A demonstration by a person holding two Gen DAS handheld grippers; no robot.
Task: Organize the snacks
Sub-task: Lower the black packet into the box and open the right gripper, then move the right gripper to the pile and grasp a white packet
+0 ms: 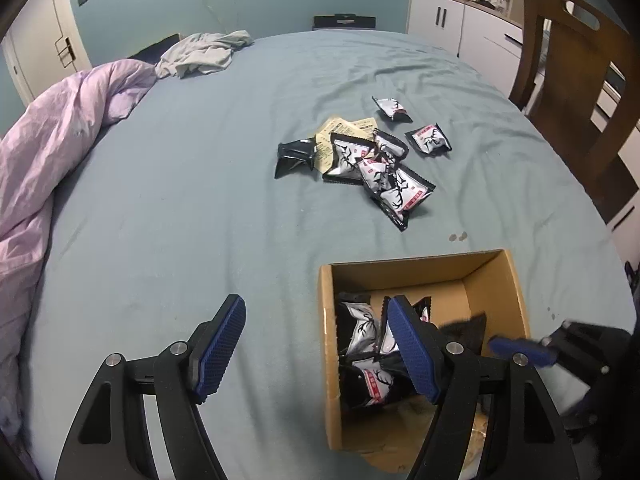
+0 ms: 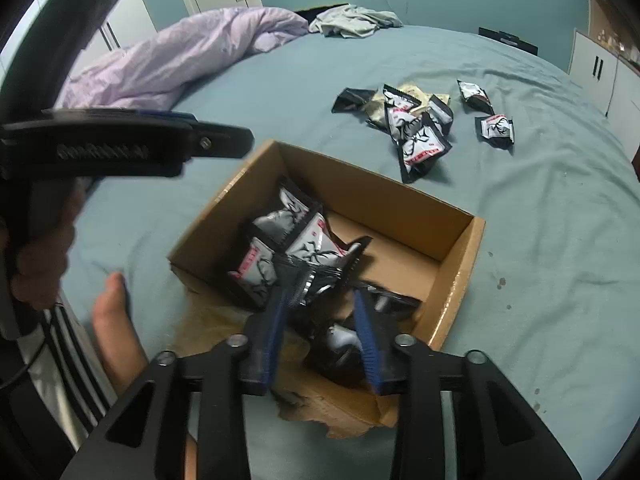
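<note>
The left gripper (image 1: 316,344) is hovering with its jaws spread wide and nothing between them, its right finger (image 1: 412,350) hanging over a box. In the right wrist view it is showing side-on at the left edge, a hand (image 2: 38,264) gripping its handle. The right gripper (image 2: 320,312) is pointing down with its jaws parted; whether they are touching anything is blurred.

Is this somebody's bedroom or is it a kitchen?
Most likely a bedroom. The snacks lie on a bed with a blue-grey sheet, a rumpled purple duvet is bunched at one side, and white cupboards stand by the wall. A wooden chair sits beside the bed.
</note>
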